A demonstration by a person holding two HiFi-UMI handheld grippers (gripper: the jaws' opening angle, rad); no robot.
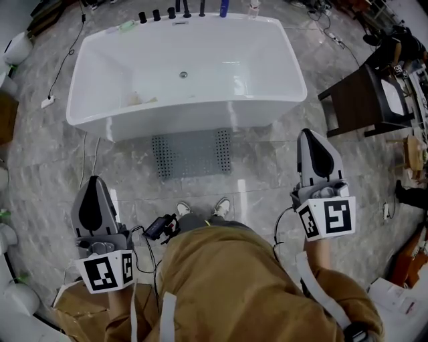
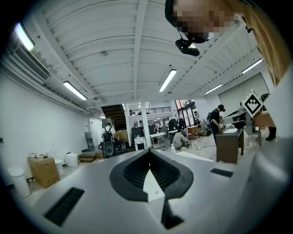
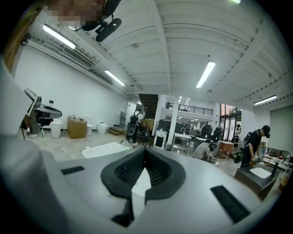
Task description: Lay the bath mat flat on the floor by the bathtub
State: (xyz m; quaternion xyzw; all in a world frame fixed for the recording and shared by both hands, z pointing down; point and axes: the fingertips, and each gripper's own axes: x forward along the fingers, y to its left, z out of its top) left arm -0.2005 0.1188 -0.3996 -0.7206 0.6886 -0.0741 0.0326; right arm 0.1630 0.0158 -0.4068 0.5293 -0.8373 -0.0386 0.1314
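Note:
A grey perforated bath mat (image 1: 192, 153) lies flat on the marble floor against the front of the white bathtub (image 1: 187, 73). My left gripper (image 1: 95, 188) is held up at the lower left, shut and holding nothing, well away from the mat. My right gripper (image 1: 314, 141) is raised at the right, also shut and holding nothing. Both point upward and forward. In the left gripper view the left gripper (image 2: 149, 153) has its jaws together, and in the right gripper view the right gripper (image 3: 144, 154) does too; both views look across the room.
The person's feet (image 1: 202, 208) stand just behind the mat. A dark wooden stand (image 1: 361, 100) is to the right of the tub. Bottles (image 1: 180, 12) line the tub's far rim. A cable and black device (image 1: 159, 227) lie on the floor at the left.

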